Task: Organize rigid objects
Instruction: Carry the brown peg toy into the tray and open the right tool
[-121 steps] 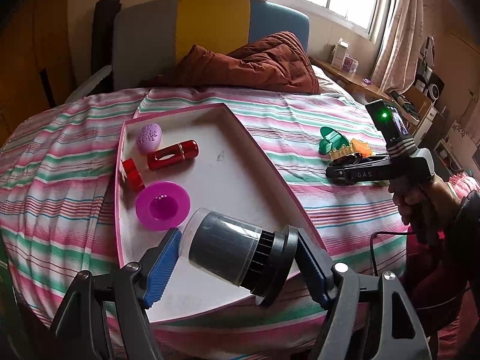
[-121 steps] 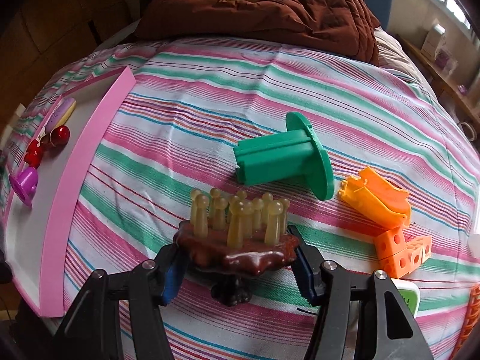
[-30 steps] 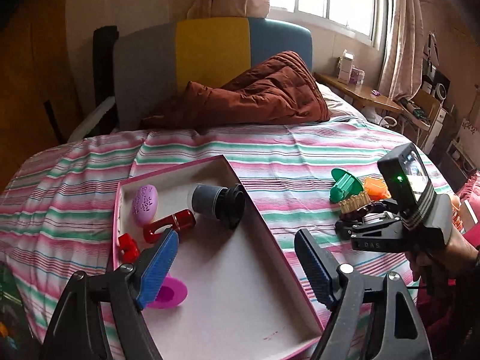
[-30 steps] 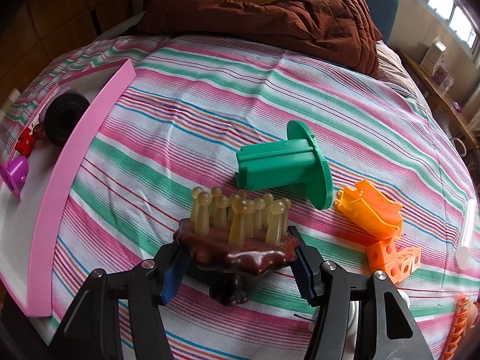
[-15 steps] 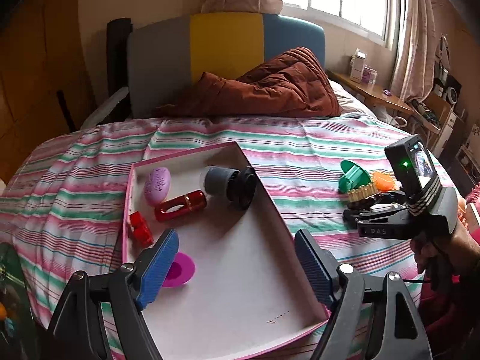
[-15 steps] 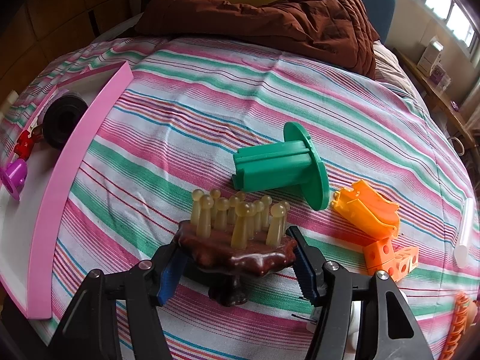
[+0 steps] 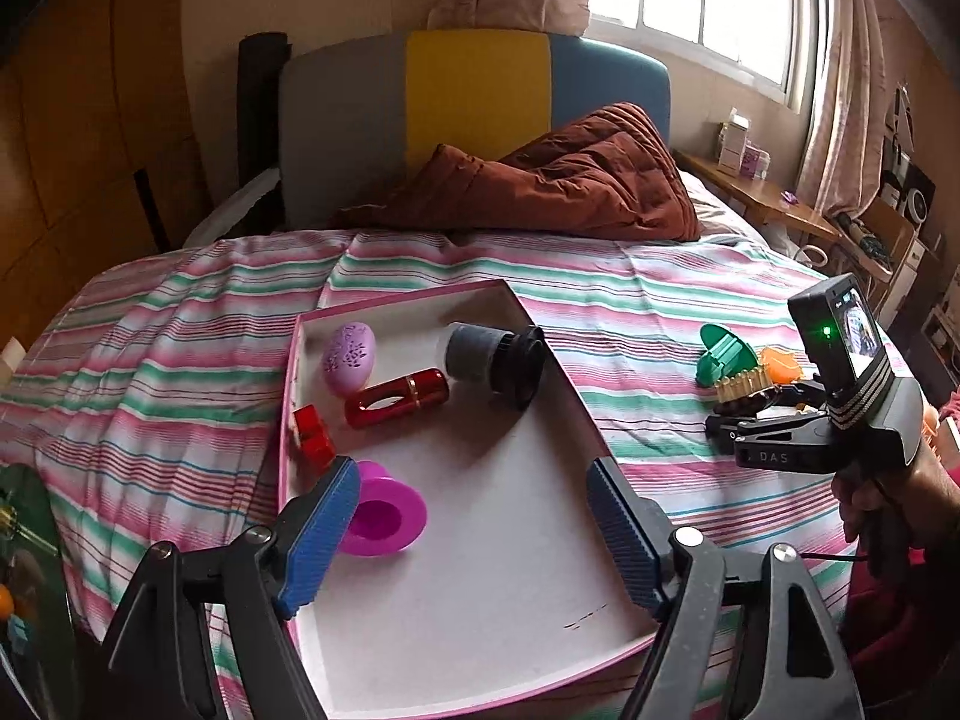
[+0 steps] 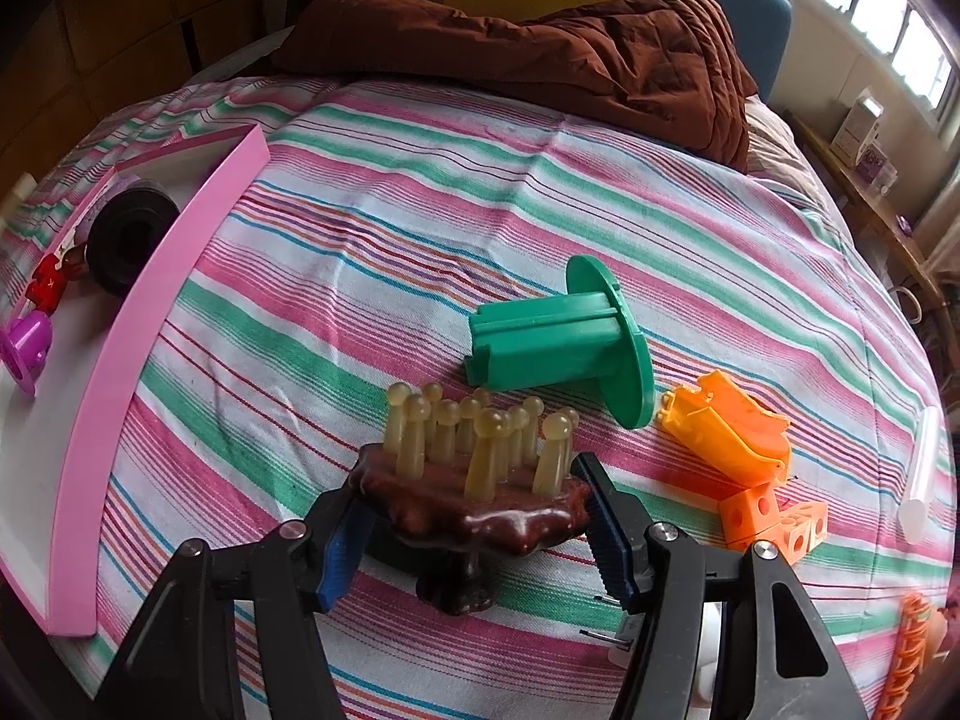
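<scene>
from the left wrist view, the left gripper (image 7: 474, 531) hangs with its 2 blue-padded fingers spread wide and nothing between them, over the near half of the shallow pink-rimmed white tray (image 7: 558, 375). beyond the fingertips lie the grey-and-black ribbed cylinder (image 7: 495, 357), the glossy red capsule (image 7: 396, 399) and the lilac egg-shaped shell (image 7: 349, 357); the magenta flanged cup (image 7: 384, 516) sits just past the left finger.

from the right wrist view, the right gripper (image 8: 471, 525) pinches the brown pedestal stand studded with tan pegs (image 8: 474, 480) by its scalloped rim, 1 pad on each side. ahead of the fingertips lies the green flanged spool (image 8: 564, 345), with the orange blocks (image 8: 729, 438) to the right.

that rim grip looks shallow: a tilt during carrying could let the stand slip or twist out.
</scene>
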The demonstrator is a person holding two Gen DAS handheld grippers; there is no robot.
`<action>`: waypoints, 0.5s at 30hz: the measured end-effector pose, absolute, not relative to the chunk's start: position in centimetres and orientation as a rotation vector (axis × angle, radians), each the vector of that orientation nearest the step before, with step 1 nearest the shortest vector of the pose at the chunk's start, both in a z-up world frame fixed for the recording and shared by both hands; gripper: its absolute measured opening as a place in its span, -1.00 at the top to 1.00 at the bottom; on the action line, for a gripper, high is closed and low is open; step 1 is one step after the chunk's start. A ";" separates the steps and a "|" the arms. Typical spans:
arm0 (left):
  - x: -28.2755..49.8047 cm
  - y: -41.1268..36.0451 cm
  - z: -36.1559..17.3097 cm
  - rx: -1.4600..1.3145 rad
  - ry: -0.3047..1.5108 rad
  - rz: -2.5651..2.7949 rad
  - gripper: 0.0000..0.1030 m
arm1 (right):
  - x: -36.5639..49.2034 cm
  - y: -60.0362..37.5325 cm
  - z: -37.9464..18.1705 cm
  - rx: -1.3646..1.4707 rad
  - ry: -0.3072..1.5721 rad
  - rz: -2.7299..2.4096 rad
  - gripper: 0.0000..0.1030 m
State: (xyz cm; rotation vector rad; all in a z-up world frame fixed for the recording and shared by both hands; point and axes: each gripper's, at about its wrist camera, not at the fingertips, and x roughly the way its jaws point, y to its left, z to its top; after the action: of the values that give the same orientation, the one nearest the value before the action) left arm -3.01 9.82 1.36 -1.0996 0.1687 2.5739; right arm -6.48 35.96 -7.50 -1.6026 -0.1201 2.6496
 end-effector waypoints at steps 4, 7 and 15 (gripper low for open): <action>-3.0 7.9 1.2 -1.121 0.123 2.584 -0.49 | -6.4 35.9 -7.5 -1.605 -0.117 2.651 -0.24; -2.9 5.7 1.2 -1.134 0.058 2.596 -0.49 | -6.4 35.9 -7.5 -1.607 -0.113 2.650 -0.24; -3.2 -1.1 -0.7 -1.324 -0.143 2.644 -0.49 | -6.0 34.9 -7.4 -1.625 -0.134 2.678 -0.24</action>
State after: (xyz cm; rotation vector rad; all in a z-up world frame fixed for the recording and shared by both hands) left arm -3.24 -1.13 -0.66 -1.3236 -0.1426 2.6436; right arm -6.04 34.88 -7.40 -1.6252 -0.1339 2.6778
